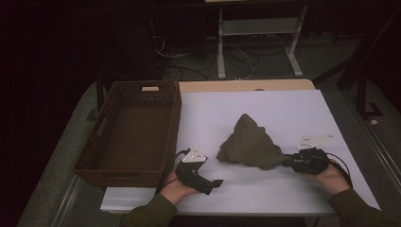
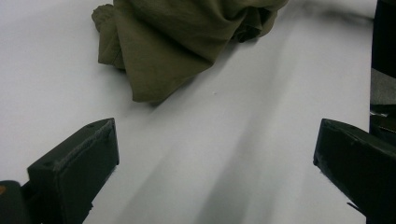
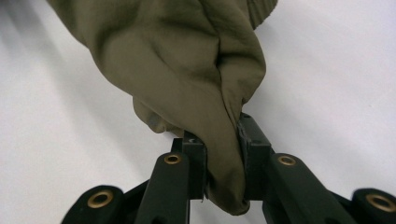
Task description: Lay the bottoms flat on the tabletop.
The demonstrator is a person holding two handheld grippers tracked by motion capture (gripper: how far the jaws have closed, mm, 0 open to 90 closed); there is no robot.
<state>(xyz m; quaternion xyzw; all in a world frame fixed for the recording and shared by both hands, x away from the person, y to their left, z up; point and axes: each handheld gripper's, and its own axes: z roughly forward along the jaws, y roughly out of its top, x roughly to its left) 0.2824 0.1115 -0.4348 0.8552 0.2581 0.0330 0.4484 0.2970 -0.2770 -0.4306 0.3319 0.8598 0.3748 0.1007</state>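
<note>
Currently, a white table (image 1: 265,189) is shown with a wicker basket (image 1: 132,132) at its left edge. An olive cloth (image 1: 250,142) is heaped mid-table, ahead of the left gripper (image 1: 215,183), whose jaws are spread wide and empty. One bunched fold is pinched between the right gripper (image 3: 223,168) jaws. Soft, light, limp handling is expected; a thick gathered edge is best gripped.

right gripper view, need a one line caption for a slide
The right gripper pinches a fold of the olive cloth between its black jaws above the white table.
</note>
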